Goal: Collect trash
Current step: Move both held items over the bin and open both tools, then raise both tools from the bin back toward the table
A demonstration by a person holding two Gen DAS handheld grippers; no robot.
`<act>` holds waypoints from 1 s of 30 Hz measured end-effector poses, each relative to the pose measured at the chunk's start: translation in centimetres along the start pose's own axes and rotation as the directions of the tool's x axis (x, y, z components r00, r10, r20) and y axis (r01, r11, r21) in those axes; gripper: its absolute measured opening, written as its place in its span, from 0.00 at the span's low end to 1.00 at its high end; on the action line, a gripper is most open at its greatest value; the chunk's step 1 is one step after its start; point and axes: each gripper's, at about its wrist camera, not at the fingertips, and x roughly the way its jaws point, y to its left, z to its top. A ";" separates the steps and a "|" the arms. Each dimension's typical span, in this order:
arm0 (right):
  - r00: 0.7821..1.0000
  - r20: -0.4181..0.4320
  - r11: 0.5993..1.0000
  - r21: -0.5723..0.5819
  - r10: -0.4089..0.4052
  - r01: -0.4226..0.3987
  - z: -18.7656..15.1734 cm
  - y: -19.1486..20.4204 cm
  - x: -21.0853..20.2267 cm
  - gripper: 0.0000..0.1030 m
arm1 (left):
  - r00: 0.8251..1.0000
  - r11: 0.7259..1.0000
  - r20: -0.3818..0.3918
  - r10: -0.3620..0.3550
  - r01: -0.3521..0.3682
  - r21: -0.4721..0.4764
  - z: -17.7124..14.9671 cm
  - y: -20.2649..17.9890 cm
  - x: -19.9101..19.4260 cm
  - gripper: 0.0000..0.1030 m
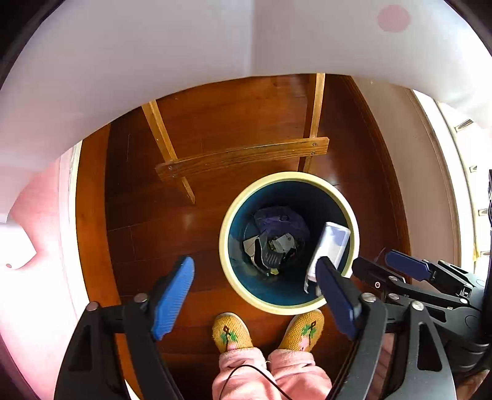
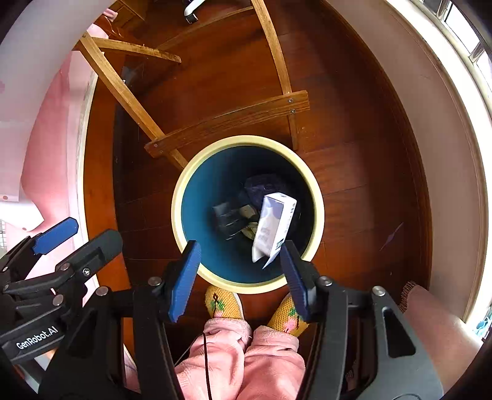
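Over the bin (image 2: 184,197), both grippers (image 1: 258,295) (image 2: 241,277) gape apart, empty; carton (image 2: 273,227) inside. Only right view shows a caster (image 2: 192,7).

I see dark wooden floor (image 2: 353,172) carrying the cream-rimmed bin (image 2: 318,197), a wooden table frame (image 2: 227,118), and my slippered feet (image 2: 223,303).

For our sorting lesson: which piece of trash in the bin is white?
The white carton, standing tilted against the bin wall; the other trash beneath is dark.
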 end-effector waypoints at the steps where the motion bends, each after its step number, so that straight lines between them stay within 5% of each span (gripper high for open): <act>1: 1.000 0.011 1.000 -0.011 -0.001 0.001 0.0 0.1 -0.3 0.51 | 1.000 1.000 0.006 -0.001 0.001 -0.004 0.1 0.4 -0.3 0.85; 19: 0.995 0.095 0.998 -0.064 0.018 -0.011 -1.4 3.8 -8.6 0.51 | 0.996 0.999 0.081 0.045 -0.044 -0.021 0.2 1.8 -10.7 0.85; 30: 0.984 0.175 0.994 -0.111 0.041 -0.022 -2.1 7.3 -23.0 0.51 | 0.979 0.999 0.201 0.038 -0.040 0.006 0.9 0.7 -26.8 0.85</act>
